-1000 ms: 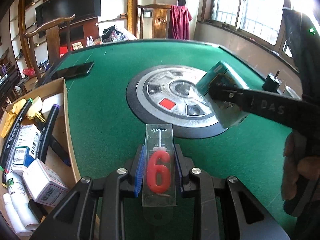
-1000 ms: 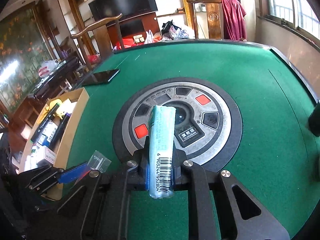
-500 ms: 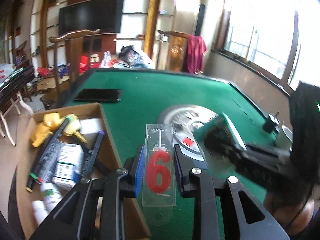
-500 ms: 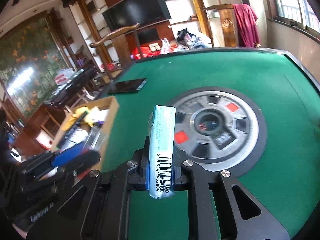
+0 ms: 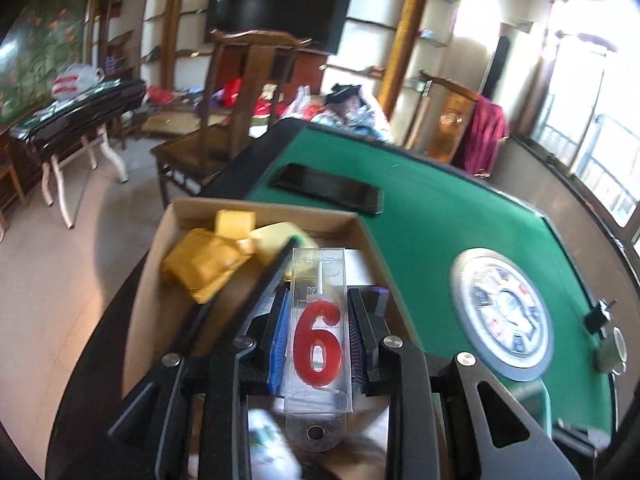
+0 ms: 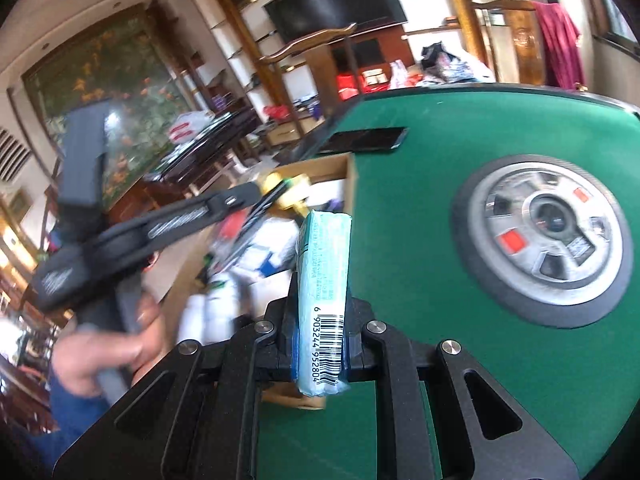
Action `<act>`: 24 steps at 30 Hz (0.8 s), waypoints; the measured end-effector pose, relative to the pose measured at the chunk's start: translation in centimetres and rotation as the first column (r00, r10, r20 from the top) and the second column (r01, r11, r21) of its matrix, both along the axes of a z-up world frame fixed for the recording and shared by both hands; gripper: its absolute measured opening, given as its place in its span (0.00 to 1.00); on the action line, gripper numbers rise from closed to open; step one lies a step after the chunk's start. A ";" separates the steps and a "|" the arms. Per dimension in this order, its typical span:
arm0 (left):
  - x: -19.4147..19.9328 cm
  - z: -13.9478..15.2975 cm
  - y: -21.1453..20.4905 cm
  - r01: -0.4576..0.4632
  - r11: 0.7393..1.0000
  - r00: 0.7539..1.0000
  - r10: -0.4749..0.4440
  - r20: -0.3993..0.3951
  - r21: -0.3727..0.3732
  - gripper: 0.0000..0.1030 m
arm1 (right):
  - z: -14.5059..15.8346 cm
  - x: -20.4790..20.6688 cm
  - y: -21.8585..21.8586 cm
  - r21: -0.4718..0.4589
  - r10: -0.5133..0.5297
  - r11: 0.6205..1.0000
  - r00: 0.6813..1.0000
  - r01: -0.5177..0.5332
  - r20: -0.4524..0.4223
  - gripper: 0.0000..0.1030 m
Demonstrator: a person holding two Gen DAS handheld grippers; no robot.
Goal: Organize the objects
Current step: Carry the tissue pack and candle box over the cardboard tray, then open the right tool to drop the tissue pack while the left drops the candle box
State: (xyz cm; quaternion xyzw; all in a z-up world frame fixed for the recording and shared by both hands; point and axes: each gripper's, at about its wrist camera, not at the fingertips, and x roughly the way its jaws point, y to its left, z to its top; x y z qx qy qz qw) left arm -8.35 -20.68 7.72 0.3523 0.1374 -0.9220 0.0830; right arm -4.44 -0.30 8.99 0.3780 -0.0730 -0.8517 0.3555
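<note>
My left gripper [image 5: 318,320] is shut on a clear packet with a red "6" candle [image 5: 318,344] and holds it above the open cardboard box [image 5: 260,210] at the table's left edge. The box holds yellow packets [image 5: 208,260], a black pen and white boxes. My right gripper [image 6: 322,320] is shut on a pale teal tissue pack [image 6: 325,280] with a barcode, held upright near the box's right wall [image 6: 352,184]. The left gripper also shows in the right wrist view [image 6: 256,196], over the box.
A green felt table [image 5: 440,216] carries a round grey centre console [image 5: 502,312] and a black phone [image 5: 332,192]. A small dark object and a cup [image 5: 610,344] stand at the right edge. A wooden chair [image 5: 240,92] stands behind the box.
Both grippers have swung left from over the centre console. The left one with the candle now hangs over the box, and the right one with the tissue pack is beside it.
</note>
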 end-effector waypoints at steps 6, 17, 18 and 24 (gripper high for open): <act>-0.9 -1.3 -1.2 -0.026 1.000 0.998 0.026 0.048 0.002 0.26 | -1.1 1.7 -3.9 -0.008 0.094 0.996 0.995 -0.094 0.024 0.13; -0.9 -1.9 -1.1 -0.036 0.999 0.997 0.037 0.068 -0.022 0.26 | -2.6 2.5 -8.1 0.030 0.162 0.986 0.986 -0.163 0.028 0.13; -0.9 -1.9 -1.1 -0.036 0.999 0.997 0.038 0.067 -0.024 0.26 | -2.8 2.4 -8.2 0.033 0.162 0.986 0.986 -0.163 0.031 0.13; -1.0 -1.9 -1.0 -0.039 0.998 0.997 0.042 0.064 -0.044 0.26 | -3.4 1.4 -8.4 0.017 0.157 0.987 0.986 -0.159 0.056 0.13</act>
